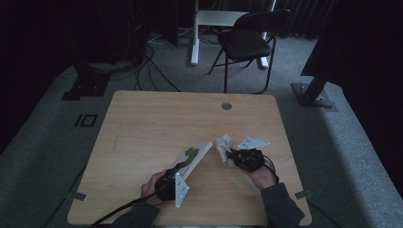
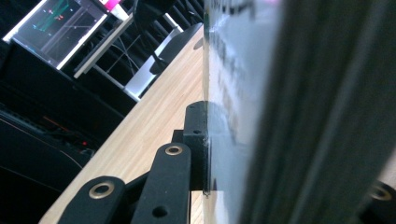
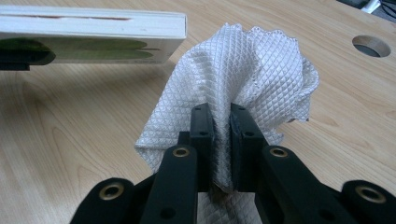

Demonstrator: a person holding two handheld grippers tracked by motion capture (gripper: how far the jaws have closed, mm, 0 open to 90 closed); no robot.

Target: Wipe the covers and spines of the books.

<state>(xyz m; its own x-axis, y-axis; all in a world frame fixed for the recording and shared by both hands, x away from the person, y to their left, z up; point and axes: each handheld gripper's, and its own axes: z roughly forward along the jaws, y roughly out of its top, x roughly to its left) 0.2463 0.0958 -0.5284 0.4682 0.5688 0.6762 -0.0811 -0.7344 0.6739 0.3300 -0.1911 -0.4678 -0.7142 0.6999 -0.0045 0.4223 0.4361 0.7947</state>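
Right gripper view, white cloth [image 3: 247,70] pinched between closed fingers [image 3: 203,140], left gripper [image 1: 178,167] clamping board [image 1: 196,156]

Each hand-held gripper is black: the left hand-held gripper [image 1: 167,186] carries a grey three-cornered plate with small screw holes on top, and a black cable trails from it toward the near edge; the right hand-held gripper [image 1: 248,159] has the same plate and a thin looping cable. The jaws are matte black links with brass-ringed pivot holes. Both forearms wear dark grey sleeves
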